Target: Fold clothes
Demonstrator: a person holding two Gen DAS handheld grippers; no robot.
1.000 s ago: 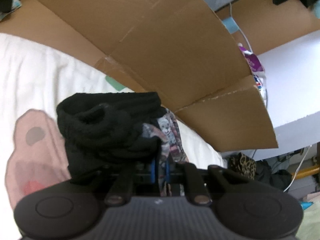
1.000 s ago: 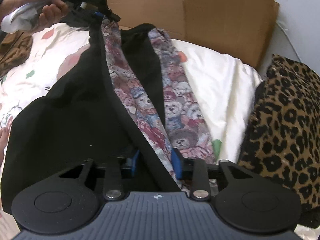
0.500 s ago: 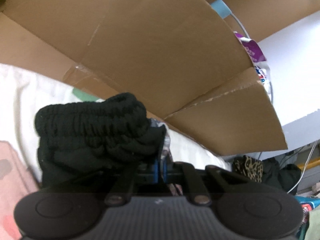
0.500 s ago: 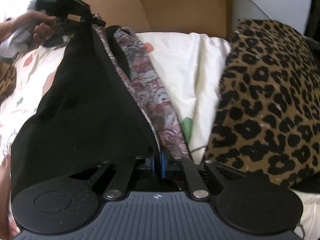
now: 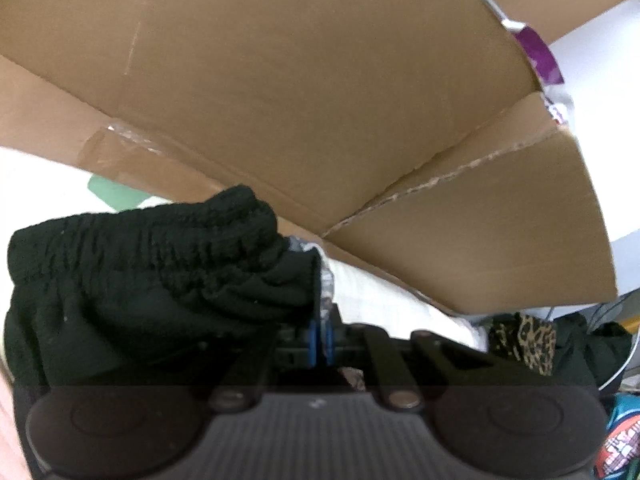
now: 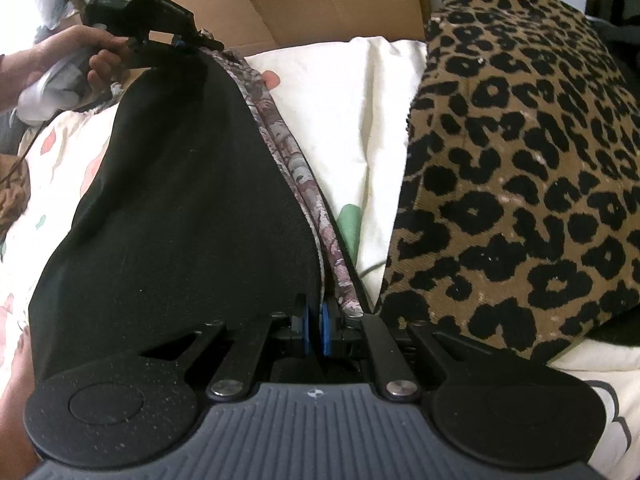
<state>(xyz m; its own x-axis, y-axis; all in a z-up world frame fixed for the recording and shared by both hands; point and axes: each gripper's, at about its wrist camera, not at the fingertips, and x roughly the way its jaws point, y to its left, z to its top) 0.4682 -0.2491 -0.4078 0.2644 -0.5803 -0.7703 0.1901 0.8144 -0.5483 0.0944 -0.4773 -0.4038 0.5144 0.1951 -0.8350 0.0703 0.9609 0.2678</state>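
Both claws are clamped on one garment. Nearest in the right wrist view, the right gripper (image 6: 314, 330) pinches the hem end of the black garment (image 6: 180, 208), whose bear-print lining (image 6: 298, 176) shows along the taut edge. At the far end, the left gripper (image 6: 188, 42), in a person's hand (image 6: 76, 60), grips the gathered waistband (image 5: 160, 256). The cloth hangs stretched between them above the white bedding (image 6: 352, 120), beside a leopard-print cushion (image 6: 516, 184), with cardboard (image 5: 320, 100) beyond. Judged from this, the garment is held out for a fold; next it should probably be lowered flat or one end brought to the other, keeping the edges aligned.
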